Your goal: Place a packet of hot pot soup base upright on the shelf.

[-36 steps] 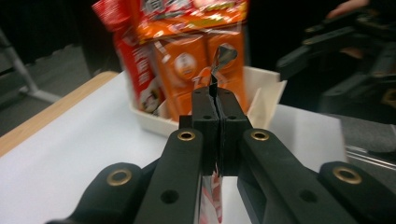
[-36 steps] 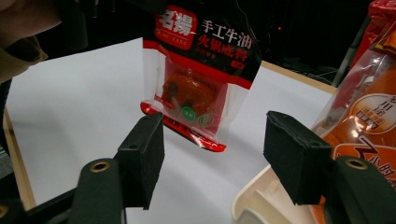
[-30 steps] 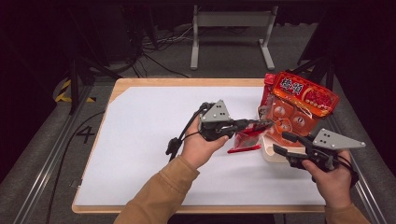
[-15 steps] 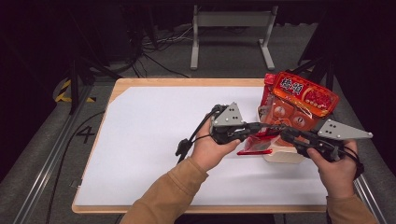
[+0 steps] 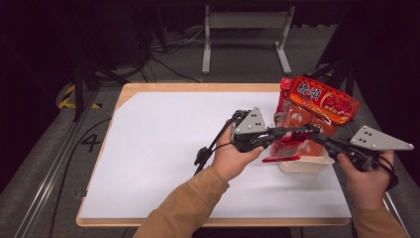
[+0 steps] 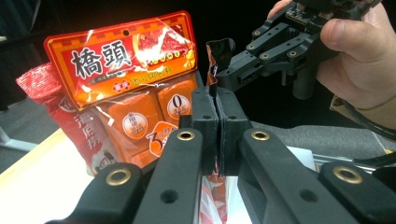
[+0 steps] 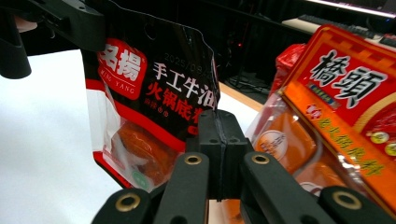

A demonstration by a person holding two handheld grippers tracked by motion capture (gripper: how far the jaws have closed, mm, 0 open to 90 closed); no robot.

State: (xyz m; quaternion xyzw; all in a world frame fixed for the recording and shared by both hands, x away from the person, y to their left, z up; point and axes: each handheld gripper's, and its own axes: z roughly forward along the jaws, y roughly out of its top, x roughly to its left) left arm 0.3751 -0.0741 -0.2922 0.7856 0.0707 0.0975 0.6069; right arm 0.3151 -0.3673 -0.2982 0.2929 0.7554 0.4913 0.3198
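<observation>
A black-and-red hot-pot sauce pouch (image 7: 154, 93) hangs between my two grippers above the white tray (image 5: 304, 166). My left gripper (image 6: 217, 100) is shut on one edge of the pouch (image 6: 219, 49), seen edge-on here. My right gripper (image 7: 223, 123) has just been closing and now pinches the opposite edge. In the high view the left gripper (image 5: 296, 133) and right gripper (image 5: 317, 137) meet tip to tip, and the pouch's red bottom (image 5: 280, 157) hangs below them. The left gripper's jaws also grip the pouch's top corner at the upper left of the right gripper view.
A large orange snack bag (image 5: 322, 101) stands upright in the tray just behind the grippers, with a red packet (image 6: 37, 81) beside it. White paper (image 5: 168, 148) covers the wooden table; its right edge lies close to my right hand (image 5: 369, 181).
My left hand carried the pouch to the right, over the tray. The right gripper rose to meet it and its jaws closed on the pouch's other edge.
</observation>
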